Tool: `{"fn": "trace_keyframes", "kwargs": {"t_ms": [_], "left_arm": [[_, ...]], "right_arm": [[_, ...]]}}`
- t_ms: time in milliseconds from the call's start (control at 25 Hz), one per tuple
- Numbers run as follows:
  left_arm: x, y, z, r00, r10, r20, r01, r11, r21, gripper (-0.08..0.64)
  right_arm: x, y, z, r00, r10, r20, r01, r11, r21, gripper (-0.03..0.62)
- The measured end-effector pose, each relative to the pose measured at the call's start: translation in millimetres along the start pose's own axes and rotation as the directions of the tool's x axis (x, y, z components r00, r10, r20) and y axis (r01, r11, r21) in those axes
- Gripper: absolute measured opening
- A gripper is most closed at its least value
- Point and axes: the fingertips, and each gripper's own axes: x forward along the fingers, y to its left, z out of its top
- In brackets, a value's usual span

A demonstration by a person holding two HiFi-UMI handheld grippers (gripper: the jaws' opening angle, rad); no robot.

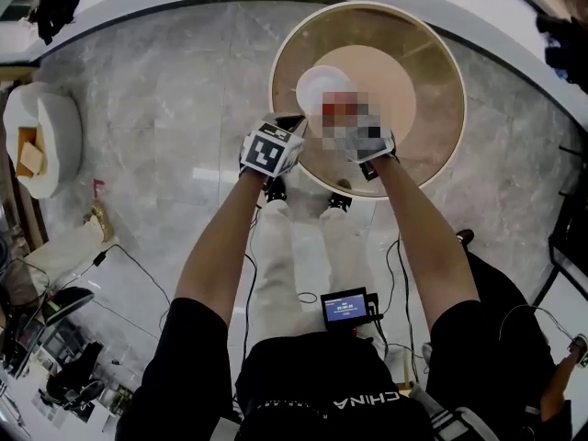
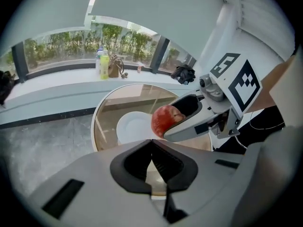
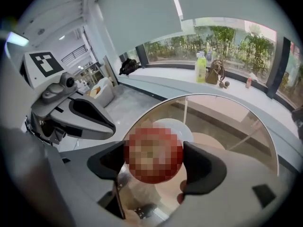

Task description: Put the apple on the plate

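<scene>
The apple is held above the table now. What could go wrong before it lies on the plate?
The apple is round and gripped only at its sides by the right tongs; it may slip and hit the glass table.
It seems to hang over the near edge of the plate; released here, it could roll off.

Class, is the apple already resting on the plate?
No, the right gripper holds the apple between its jaws, off the plate.
</scene>
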Motion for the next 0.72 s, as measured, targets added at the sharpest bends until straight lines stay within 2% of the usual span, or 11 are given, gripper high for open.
{"fn": "trace_keyframes", "kwargs": {"t_ms": [80, 200, 320, 440, 520, 600, 720], "left_arm": [[21.5, 15.1, 4.9, 1.000, 0.017, -0.005, -0.016, 1.000, 0.014, 0.017], [47.7, 31.7, 4.3, 0.999, 0.037, -0.027, -0.036, 0.999, 0.008, 0.017], [67.2, 46.0, 0.3, 0.998, 0.042, -0.048, -0.042, 0.999, -0.002, 0.017], [78.9, 51.8, 5.1, 0.997, 0.042, -0.061, -0.043, 0.999, -0.014, 0.017], [72.5, 38.1, 12.3, 0.997, 0.031, -0.071, -0.033, 0.999, -0.023, 0.017], [61.9, 25.5, 17.6, 0.997, 0.017, -0.081, -0.017, 1.000, -0.008, 0.017], [56.1, 33.0, 16.7, 0.996, 0.011, -0.086, -0.009, 1.000, 0.024, 0.017]], "right_arm": [[26.3, -17.4, 7.2, 1.000, -0.022, 0.013, 0.022, 1.000, -0.021, 0.375], [56.8, -29.4, 13.6, 0.999, -0.023, 0.030, 0.026, 0.995, -0.100, 0.374], [84.5, -34.0, 8.7, 1.000, -0.006, -0.005, 0.006, 0.987, -0.159, 0.374], [94.9, -42.1, 6.2, 0.999, 0.026, -0.024, -0.029, 0.987, -0.156, 0.374], [82.7, -42.0, 5.4, 0.998, 0.045, -0.037, -0.050, 0.987, -0.155, 0.376], [73.5, -37.9, 7.3, 0.997, 0.062, -0.052, -0.069, 0.986, -0.150, 0.376], [83.7, -36.8, 10.6, 0.995, 0.071, -0.068, -0.079, 0.989, -0.126, 0.379]]}}
